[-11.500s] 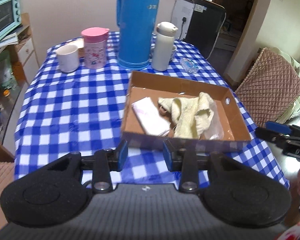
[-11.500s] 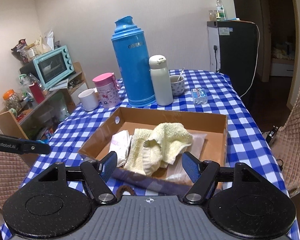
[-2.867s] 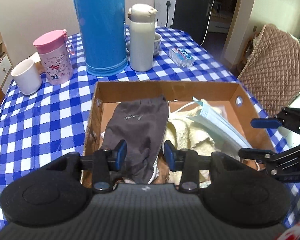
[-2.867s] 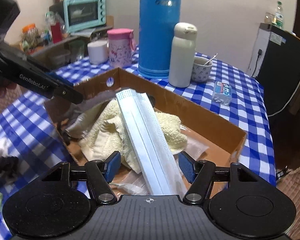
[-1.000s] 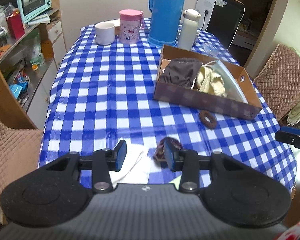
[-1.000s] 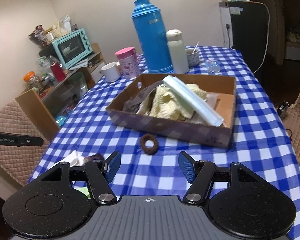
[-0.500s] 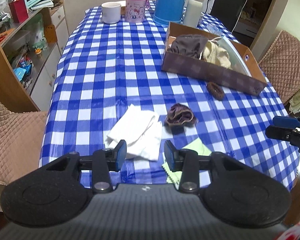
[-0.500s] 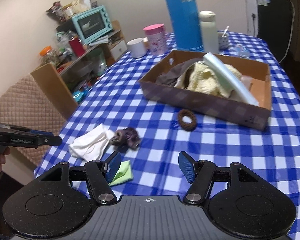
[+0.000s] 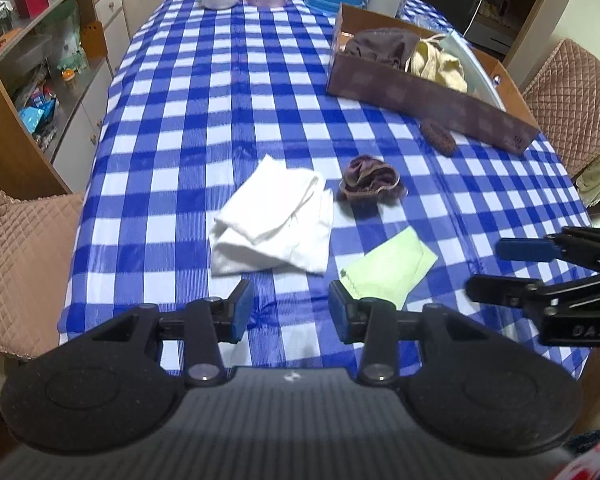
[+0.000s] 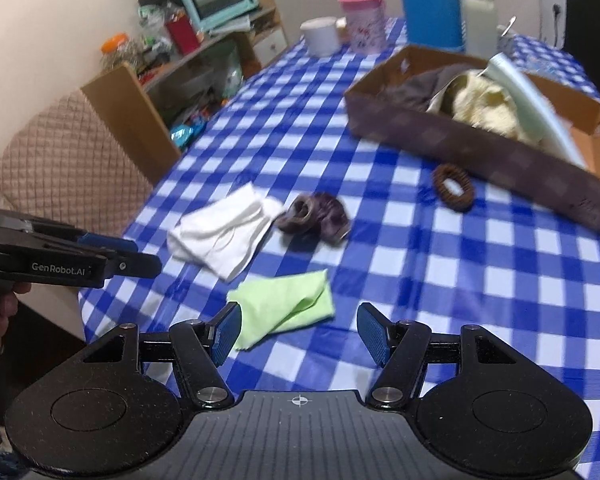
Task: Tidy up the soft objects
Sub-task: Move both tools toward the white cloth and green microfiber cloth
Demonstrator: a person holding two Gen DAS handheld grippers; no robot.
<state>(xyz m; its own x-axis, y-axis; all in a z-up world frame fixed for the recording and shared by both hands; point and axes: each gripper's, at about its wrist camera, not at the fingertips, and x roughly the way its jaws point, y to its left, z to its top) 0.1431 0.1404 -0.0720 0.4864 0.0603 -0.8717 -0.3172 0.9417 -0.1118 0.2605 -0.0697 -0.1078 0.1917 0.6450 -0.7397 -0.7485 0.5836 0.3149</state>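
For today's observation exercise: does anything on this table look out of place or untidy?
Yes. Four soft things lie loose outside the box: a white cloth, a green cloth, a crumpled purple piece and a brown hair tie beside the box wall.

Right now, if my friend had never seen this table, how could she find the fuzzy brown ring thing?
Start at the cardboard box full of cloths on the blue checked table. Just outside its long dark front wall, on the tablecloth, lies the brown hair tie. It is the only ring with a hole in the middle; the white cloth, purple bundle and green cloth lie further from the box.
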